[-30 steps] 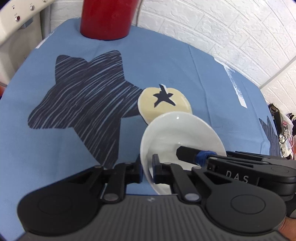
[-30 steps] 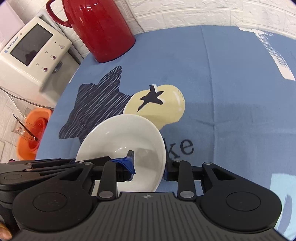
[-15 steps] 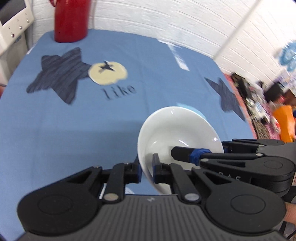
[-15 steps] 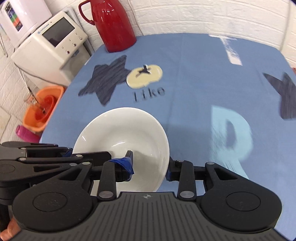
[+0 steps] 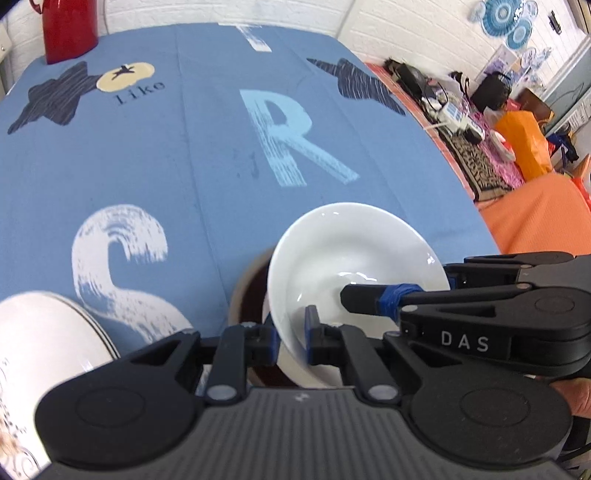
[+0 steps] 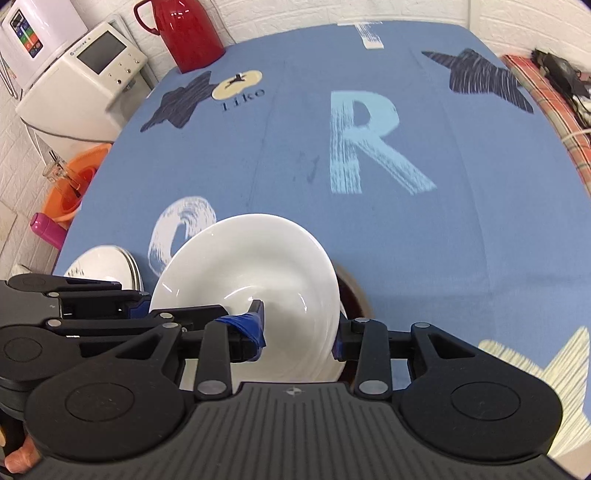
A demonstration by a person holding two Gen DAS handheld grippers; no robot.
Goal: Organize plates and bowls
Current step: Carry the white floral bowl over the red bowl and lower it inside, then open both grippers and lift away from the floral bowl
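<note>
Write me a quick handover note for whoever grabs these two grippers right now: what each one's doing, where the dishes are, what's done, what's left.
Left hand-held gripper: shut on the white bowl's near rim.
Right hand-held gripper: shut on the same bowl's opposite rim.
The bowl is held in the air, tilted, over a brown-lined bowl on the blue tablecloth.
A stack of white plates sits to the left.
Done: plates stacked.
Left: probably lower the white bowl into the brown-lined one, then open both grippers.

Count: one white bowl (image 5: 354,254); one brown-rimmed bowl (image 5: 246,291); one plate stack (image 6: 110,267); one red jug (image 6: 188,33); two grippers.
</note>
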